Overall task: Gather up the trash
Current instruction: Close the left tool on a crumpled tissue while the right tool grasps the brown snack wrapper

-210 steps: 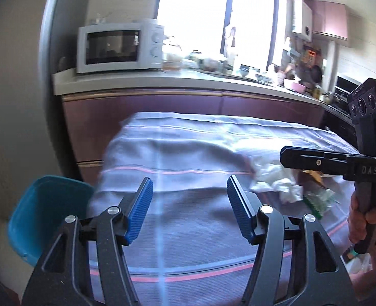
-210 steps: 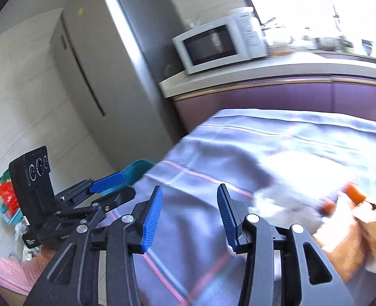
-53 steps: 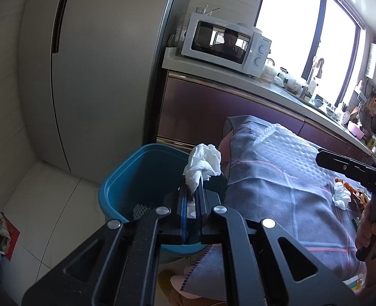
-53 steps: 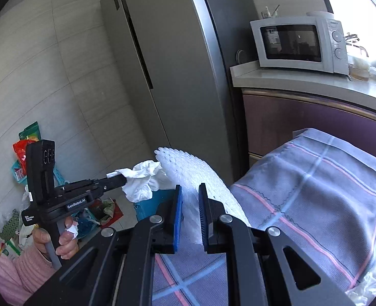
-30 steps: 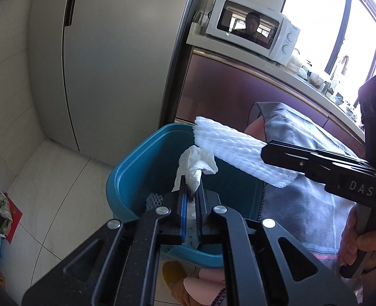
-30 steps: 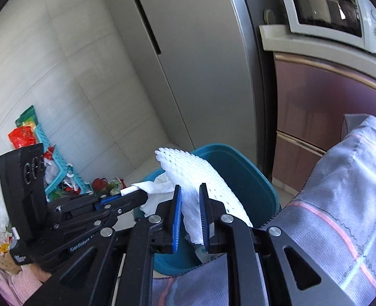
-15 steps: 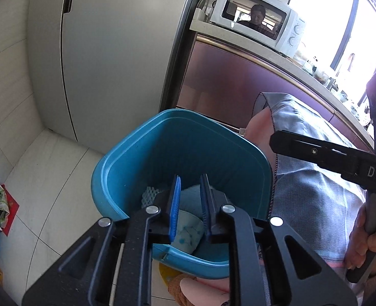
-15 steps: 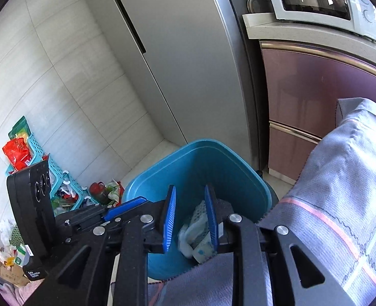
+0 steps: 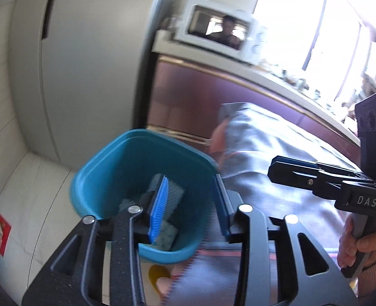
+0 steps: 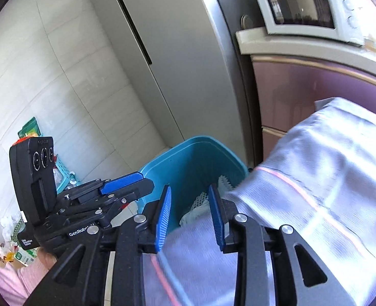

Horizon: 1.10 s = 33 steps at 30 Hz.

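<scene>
Trash (image 9: 171, 199) lying in one blue bin (image 9: 103, 173); both grippers' jaws just opening, part-spread, nothing between.

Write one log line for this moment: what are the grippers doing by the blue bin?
left hand-held gripper: open, empty | right hand-held gripper: open, empty | both just opening | trash: in blue bin

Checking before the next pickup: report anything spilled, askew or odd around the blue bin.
Nothing stands out. The blue bin stands upright beside the cloth-covered table, with the white trash inside it and none caught on its rim.
</scene>
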Tool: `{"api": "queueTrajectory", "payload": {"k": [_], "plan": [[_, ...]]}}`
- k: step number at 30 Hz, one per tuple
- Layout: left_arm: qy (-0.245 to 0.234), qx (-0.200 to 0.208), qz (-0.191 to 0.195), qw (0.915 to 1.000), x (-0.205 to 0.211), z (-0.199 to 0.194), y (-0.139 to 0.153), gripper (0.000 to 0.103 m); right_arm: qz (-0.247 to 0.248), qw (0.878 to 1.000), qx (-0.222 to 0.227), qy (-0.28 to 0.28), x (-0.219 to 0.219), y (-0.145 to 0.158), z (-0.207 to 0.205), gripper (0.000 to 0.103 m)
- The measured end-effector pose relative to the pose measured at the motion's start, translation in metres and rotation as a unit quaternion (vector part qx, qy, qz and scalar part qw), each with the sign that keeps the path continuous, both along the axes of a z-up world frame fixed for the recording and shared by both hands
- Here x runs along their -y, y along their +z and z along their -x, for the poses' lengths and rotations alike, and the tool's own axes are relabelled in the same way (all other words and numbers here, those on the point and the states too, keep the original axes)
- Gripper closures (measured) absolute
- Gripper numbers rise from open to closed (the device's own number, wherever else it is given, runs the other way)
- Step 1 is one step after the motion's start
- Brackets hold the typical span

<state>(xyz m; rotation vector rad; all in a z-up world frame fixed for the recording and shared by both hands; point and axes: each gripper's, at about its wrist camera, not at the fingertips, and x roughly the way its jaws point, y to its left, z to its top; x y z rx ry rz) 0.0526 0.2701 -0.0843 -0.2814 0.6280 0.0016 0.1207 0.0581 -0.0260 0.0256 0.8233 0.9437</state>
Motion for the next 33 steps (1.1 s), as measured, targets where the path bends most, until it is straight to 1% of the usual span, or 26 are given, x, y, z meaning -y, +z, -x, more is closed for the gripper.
{"api": "queueTrajectory", "payload": {"k": [5,9,14,18,23,25,26,29,30,33], "plan": [[-0.075,0.021,-0.007,0.9970,0.051,0.004,0.015,0.063,-0.016,0.999,0.020,-0.038,0.053,0.013,0.019,0.069],[-0.139,0.028,-0.013,0.9898,0.098,0.004,0.021,0.061,-0.019,0.996,0.031,-0.085,0.101,0.018,0.032,0.068],[-0.197,0.024,-0.007,0.9801,0.151,0.003,0.019,0.059,-0.014,0.987,0.040,-0.156,0.162,0.020,0.050,0.068],[-0.231,0.019,-0.003,0.9728,0.186,-0.001,0.017,0.057,-0.014,0.976,0.037,-0.213,0.214,0.016,0.069,0.065],[-0.267,0.017,-0.016,0.9634,0.227,-0.006,0.017,0.053,-0.015,0.959,0.028,-0.282,0.268,0.005,0.088,0.065],[-0.281,0.014,-0.019,0.9595,0.242,-0.009,0.016,0.051,-0.016,0.952,0.023,-0.306,0.285,0.001,0.095,0.062],[-0.286,0.014,-0.022,0.9580,0.248,-0.012,0.017,0.050,-0.017,0.948,0.020,-0.316,0.293,-0.002,0.095,0.060],[-0.298,0.015,-0.031,0.9540,0.263,-0.020,0.017,0.046,-0.023,0.941,0.010,-0.338,0.316,-0.009,0.097,0.059],[-0.301,0.013,-0.033,0.9528,0.269,-0.023,0.017,0.045,-0.025,0.939,0.005,-0.344,0.322,-0.012,0.097,0.057],[-0.304,0.007,-0.039,0.9517,0.282,-0.030,0.016,0.043,-0.035,0.935,-0.012,-0.353,0.330,-0.022,0.094,0.054]]}}
